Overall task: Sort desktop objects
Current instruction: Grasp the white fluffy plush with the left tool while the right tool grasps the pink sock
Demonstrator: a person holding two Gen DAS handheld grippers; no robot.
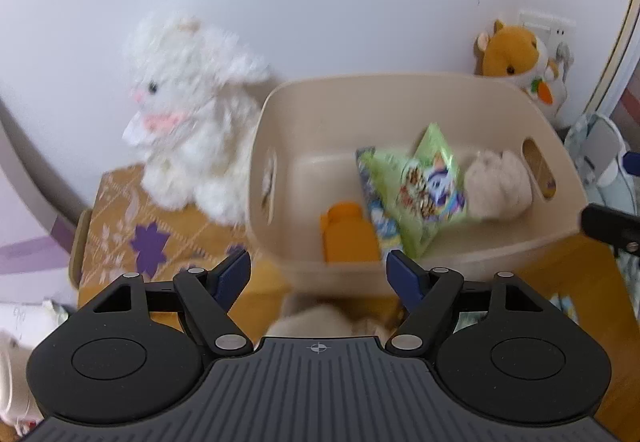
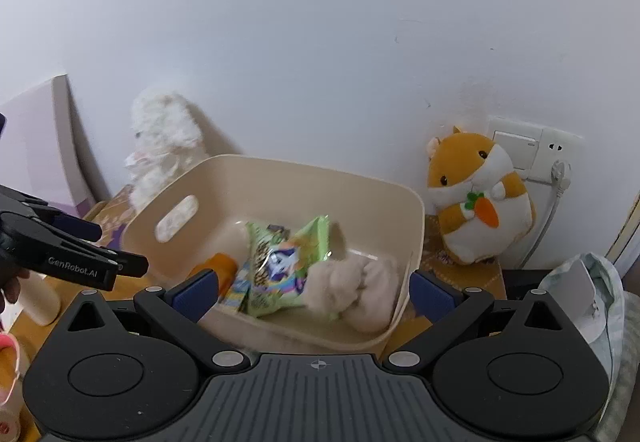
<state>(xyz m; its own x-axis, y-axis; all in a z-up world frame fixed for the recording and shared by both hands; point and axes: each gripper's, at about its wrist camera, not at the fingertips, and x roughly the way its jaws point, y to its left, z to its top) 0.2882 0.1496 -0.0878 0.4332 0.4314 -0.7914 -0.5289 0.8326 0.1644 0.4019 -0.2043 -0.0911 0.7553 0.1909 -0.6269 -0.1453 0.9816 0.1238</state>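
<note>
Beige plastic forms the storage bin (image 1: pixel 400 254) that sits on the worktop near the wall, a cut-out handle in each end wall. Inside it lie a green snack packet (image 2: pixel 280 266), an orange bottle (image 1: pixel 348 234) at the left and a soft beige plush (image 2: pixel 356 290) at the right, all three lying close together on the bin floor.

The left tongs (image 1: pixel 318 268) stand wide apart just short of the bin's near wall with nothing between them. The right tongs (image 2: pixel 312 292) are spread just as wide over the near rim, and they too grip nothing; the packet and plush only show through the gap.

The packet looks light, crinkly and slippery, so a pinch on its sealed edge would likely serve best. The plush should squash readily and can be taken almost anywhere. The bottle seems rigid and smooth; gripping across its body looks safest.

Another pale fuzzy thing (image 1: pixel 320 318) lies blurred right under the left tongs, outside the bin, and I cannot tell what it is.

A yellow-brown patterned cloth (image 1: pixel 120 226) covers the worktop. A white plush rabbit (image 1: pixel 192 110) sits left of the bin against the plain white wall, an orange hamster plush (image 2: pixel 476 198) holding a carrot sits at the right, beside a wall socket (image 2: pixel 532 146) with a plug in it.
</note>
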